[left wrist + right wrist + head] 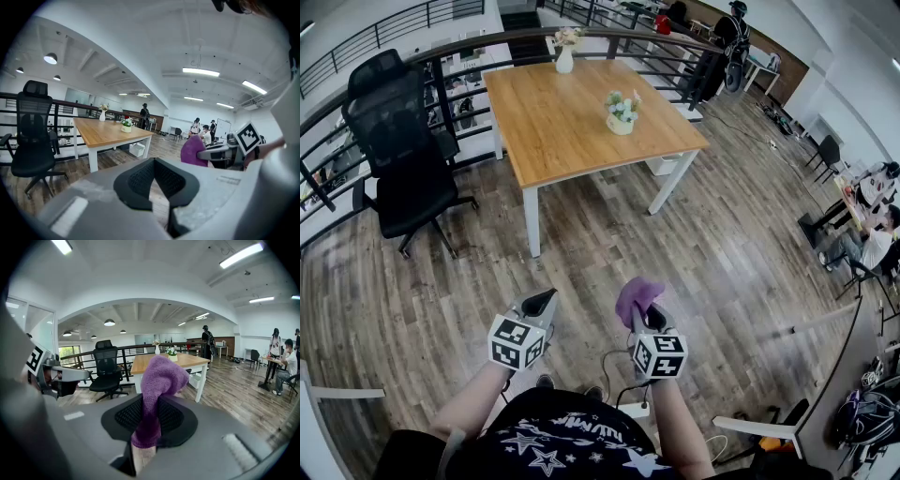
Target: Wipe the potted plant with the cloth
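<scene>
One cloth (636, 298), one potted plant (621, 112), one table (562, 127).

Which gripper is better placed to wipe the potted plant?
Right: the right gripper is shut on the purple cloth, while the left gripper is shut and empty. Both are far from the potted plant on the table.

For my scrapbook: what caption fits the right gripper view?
Right hand-held gripper clutching purple cloth, potted plant stands on the wooden table ahead.
</scene>
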The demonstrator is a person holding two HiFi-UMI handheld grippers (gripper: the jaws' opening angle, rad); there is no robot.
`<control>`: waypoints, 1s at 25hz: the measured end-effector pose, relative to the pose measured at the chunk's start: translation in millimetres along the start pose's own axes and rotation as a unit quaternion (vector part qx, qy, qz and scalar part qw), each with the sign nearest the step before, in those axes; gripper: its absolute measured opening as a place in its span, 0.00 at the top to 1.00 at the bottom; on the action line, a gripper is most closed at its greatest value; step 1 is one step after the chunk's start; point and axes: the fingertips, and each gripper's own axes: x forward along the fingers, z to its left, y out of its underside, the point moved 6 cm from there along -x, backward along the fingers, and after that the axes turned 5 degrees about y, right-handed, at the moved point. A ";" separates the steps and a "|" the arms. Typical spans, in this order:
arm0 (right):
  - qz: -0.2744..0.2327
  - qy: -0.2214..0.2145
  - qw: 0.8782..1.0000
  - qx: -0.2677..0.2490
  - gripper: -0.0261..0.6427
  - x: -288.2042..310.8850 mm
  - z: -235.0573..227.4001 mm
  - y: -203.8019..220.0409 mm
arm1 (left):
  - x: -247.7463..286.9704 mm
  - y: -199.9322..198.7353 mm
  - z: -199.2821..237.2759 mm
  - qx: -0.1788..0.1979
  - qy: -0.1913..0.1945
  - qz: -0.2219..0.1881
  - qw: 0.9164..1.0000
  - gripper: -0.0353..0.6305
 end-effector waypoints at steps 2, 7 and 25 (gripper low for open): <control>-0.003 -0.003 1.000 -0.001 0.85 2.0 1.6 0.0 | -0.7 3.5 0.1 0.003 -0.001 0.003 1.000 0.94; -0.003 -0.001 1.000 -0.001 0.85 4.5 2.6 -0.2 | -1.4 5.7 2.9 0.004 0.000 0.004 1.000 0.94; -0.017 0.040 0.998 0.040 0.84 14.8 18.2 5.9 | -19.2 18.8 34.0 -0.001 0.014 0.012 1.000 0.94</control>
